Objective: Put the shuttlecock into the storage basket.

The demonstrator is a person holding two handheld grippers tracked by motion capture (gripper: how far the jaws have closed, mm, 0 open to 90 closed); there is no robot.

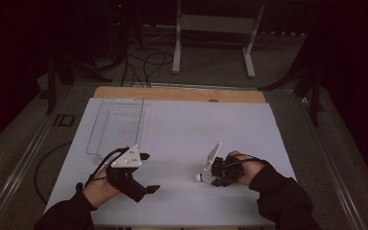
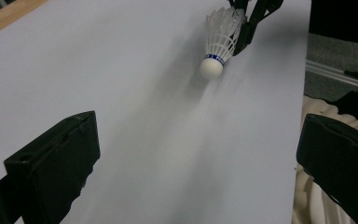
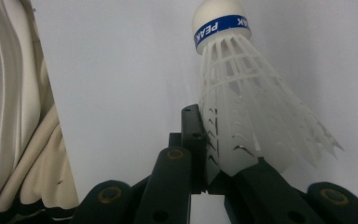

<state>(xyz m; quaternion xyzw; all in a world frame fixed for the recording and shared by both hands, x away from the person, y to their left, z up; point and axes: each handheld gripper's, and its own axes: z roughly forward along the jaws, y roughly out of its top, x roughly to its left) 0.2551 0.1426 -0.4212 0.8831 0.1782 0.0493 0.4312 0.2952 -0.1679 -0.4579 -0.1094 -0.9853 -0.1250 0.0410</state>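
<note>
A white plastic shuttlecock (image 3: 242, 107) with a blue band under its cork is held by the rim of its skirt. My right gripper (image 3: 221, 154) is shut on it. In the high view that gripper (image 1: 212, 176) sits at the right of the white sheet, and the shuttlecock's (image 1: 200, 178) cork points left, just above the sheet. My left gripper (image 1: 151, 172) is at the lower left, open, with nothing between its jaws. In the left gripper view its jaws (image 2: 198, 126) stand wide apart and face the shuttlecock (image 2: 218, 37), which is some way off.
A wire rack (image 1: 117, 124) lies at the far left of the white sheet (image 1: 182, 124). The table's wooden edge (image 1: 179, 93) runs along the back. A white stand (image 1: 215, 24) and cables lie on the floor beyond. Cream folded material (image 3: 18, 116) lies beside the sheet.
</note>
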